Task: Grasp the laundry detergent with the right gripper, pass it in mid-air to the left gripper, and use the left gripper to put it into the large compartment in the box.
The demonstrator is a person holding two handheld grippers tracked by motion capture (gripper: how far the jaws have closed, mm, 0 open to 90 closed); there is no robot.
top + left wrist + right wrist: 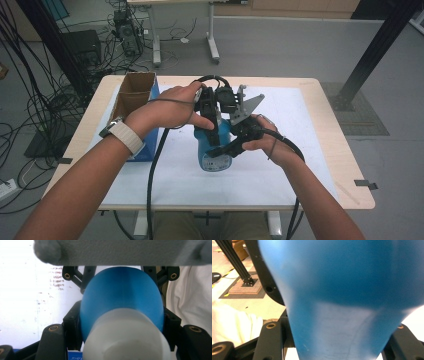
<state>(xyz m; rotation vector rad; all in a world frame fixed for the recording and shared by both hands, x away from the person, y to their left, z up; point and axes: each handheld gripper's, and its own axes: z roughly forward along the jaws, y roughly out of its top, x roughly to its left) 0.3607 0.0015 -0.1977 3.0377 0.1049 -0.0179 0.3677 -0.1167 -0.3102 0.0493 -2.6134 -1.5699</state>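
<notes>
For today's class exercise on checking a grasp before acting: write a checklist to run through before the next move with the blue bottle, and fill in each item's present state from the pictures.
1. Left gripper around the bottle: ok; the left gripper view shows the blue body between its jaws.
2. Right gripper around the bottle: ok; the right gripper view shows the blue body between its jaws.
3. White cap on the bottle: ok, it is in place.
4. Cap screwed tight: cannot tell.
5. Bottle resting on the table or lifted: cannot tell.
6. Cardboard box apart from the grippers: ok, it stands to the left.
</notes>
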